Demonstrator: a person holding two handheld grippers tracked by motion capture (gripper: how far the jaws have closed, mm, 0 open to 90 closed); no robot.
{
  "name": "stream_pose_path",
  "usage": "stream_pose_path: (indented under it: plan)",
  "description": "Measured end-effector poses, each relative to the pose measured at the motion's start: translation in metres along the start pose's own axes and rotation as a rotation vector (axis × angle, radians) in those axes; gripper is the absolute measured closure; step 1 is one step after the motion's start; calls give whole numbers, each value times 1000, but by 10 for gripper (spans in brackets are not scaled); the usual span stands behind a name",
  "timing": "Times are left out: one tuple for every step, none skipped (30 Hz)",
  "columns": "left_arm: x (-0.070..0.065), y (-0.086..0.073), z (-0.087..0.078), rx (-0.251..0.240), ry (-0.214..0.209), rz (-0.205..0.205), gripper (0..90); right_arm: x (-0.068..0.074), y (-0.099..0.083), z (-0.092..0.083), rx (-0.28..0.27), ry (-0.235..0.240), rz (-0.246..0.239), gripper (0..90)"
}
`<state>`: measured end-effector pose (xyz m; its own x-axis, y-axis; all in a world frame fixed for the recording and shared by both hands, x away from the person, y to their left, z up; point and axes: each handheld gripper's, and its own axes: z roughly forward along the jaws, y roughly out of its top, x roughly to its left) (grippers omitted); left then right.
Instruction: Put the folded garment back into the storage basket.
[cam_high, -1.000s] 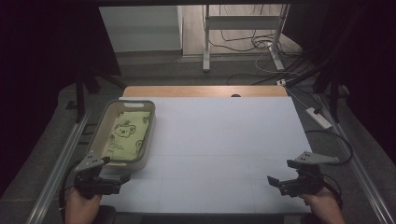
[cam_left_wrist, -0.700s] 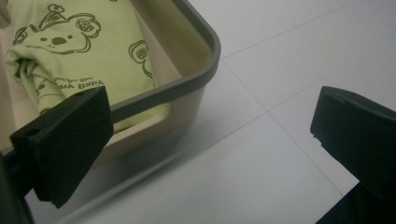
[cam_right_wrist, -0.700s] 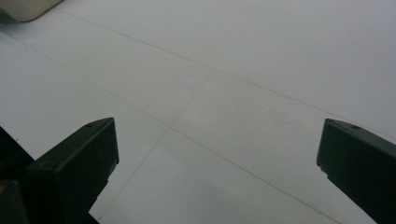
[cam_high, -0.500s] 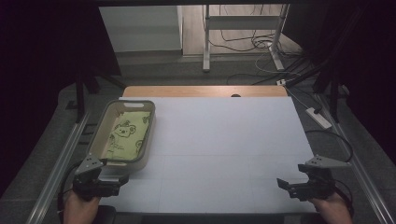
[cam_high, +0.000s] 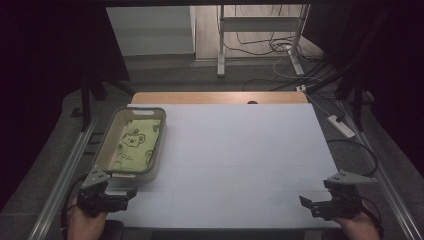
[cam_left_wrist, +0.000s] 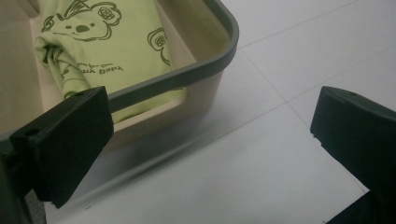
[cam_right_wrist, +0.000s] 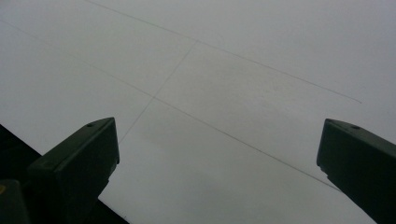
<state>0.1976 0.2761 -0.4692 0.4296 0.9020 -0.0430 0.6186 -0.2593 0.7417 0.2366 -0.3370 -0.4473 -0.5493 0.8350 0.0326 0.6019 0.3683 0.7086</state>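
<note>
High view, from the left: the left gripper (cam_high: 127, 191) sits at the near left corner of the white sheet-covered surface (cam_high: 235, 150), held in a hand (cam_high: 86, 222) that comes up from the bottom edge. It is just beside the near end of a beige rectangular plastic basket with a grey rim (cam_high: 111, 132), which stands on the left part of the surface, its long side running away from the person. Inside the basket lies a folded light-green cloth printed with a koala (cam_high: 132, 145), flat on the bottom.

The left gripper view looks along that gripper (cam_left_wrist: 210, 154) at the basket's near corner (cam_left_wrist: 205, 60). Its two black fingers (cam_left_wrist: 65, 140) are spread wide apart with nothing between them; one overlaps the basket's rim in the picture, though contact cannot be told, and the other hangs over bare white surface (cam_left_wrist: 261, 154). The green cloth (cam_left_wrist: 107, 42) shows its koala drawing and some printed letters.

Further right, the middle of the surface is bare, with faint lines crossing it. At the near right corner the right gripper (cam_high: 311, 203) points leftward, well apart from the basket. In the right gripper view its fingers (cam_right_wrist: 74, 163) also stand wide apart, holding nothing, above the surface (cam_right_wrist: 233, 70).
</note>
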Motion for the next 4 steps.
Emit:
stream_pose_path:
  plan:
    - [0, 0, 0, 1, 0, -1, 0, 1, 0, 0, 5, -2, -3, 0]
    - [0, 1, 0, 0, -3, -3, 0, 1, 0, 0, 9, -5, -9, 0]
    - [0, 1, 1, 4, -1, -5, 0, 1, 0, 0, 12, -8, -12, 0]
    - [0, 1, 1, 4, -1, -5, 0, 1, 0, 1, 17, -7, -9, 0]
